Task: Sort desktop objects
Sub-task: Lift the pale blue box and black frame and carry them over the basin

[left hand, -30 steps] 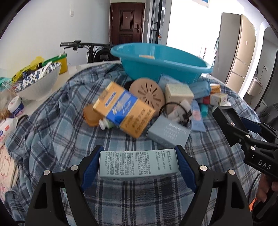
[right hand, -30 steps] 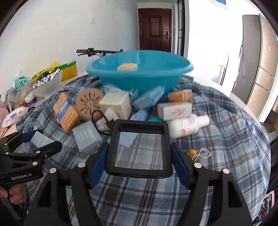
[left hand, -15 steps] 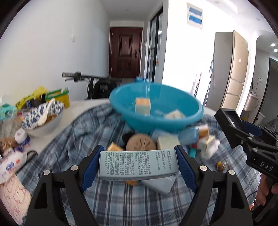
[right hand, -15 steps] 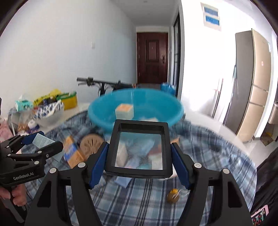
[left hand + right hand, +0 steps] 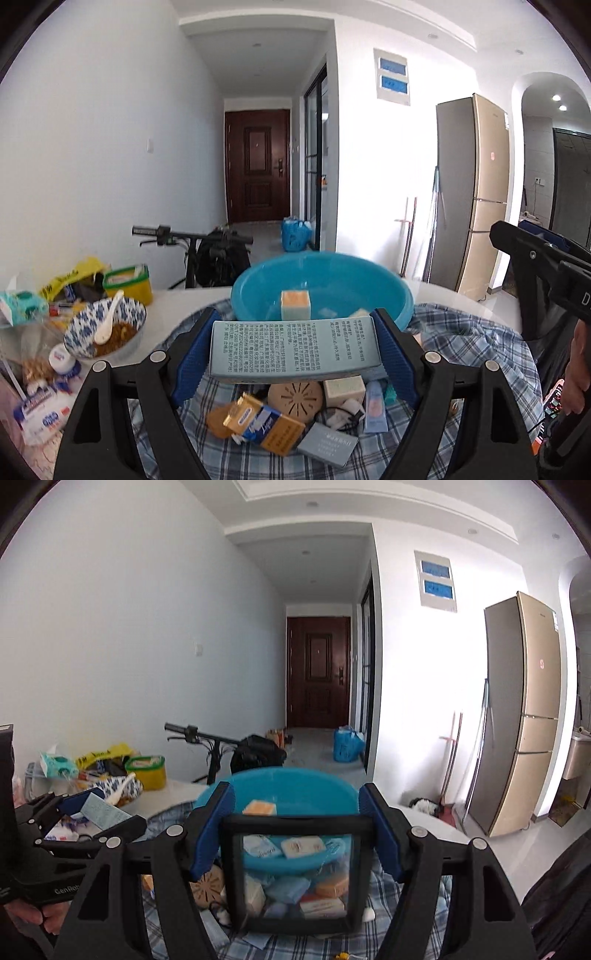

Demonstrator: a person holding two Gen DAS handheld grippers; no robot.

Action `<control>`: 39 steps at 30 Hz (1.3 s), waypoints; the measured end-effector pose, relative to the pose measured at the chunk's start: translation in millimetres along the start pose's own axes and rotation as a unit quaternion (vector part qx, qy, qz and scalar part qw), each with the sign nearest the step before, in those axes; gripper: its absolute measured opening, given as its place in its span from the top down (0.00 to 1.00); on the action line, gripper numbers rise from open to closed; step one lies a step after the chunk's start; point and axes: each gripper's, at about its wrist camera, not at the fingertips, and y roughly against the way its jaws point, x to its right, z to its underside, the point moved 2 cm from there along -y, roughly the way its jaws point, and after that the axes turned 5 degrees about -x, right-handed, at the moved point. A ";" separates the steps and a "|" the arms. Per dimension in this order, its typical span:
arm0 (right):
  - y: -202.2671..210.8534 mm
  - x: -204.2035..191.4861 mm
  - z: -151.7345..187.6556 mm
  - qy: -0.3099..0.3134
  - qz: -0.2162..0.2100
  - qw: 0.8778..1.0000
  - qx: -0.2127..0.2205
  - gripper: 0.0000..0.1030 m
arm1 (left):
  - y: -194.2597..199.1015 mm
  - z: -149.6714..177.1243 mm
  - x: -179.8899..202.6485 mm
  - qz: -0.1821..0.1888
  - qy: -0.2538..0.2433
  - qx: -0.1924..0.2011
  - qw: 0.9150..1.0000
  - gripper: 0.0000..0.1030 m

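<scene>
Your left gripper has its fingers clamped on the ends of a pale blue printed box, held level just in front of the blue basin. Your right gripper is closed on a black-framed clear panel, also in front of the basin, its flat face toward the camera. Both items hang clear of the pile of boxes on the plaid cloth over the worktop, likely so they pass over the basin's rim; sorted boxes already lie inside it.
</scene>
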 end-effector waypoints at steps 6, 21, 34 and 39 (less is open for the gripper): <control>10.3 -3.9 -35.9 -0.002 0.007 0.999 0.046 0.34 | 25.1 -36.2 3.0 0.005 -0.006 0.064 0.998 0.19; 51.4 -5.2 -100.0 -0.041 -0.012 0.981 0.188 0.34 | 75.6 -100.0 -7.9 0.041 0.028 0.181 0.982 0.19; 50.0 -6.3 -82.9 -0.054 -0.023 0.979 0.196 0.34 | 98.5 -103.2 -22.5 0.022 0.043 0.249 0.967 0.19; 46.9 -4.6 -81.7 -0.052 -0.007 0.981 0.189 0.34 | 88.6 -103.5 -17.4 0.024 0.036 0.239 0.970 0.19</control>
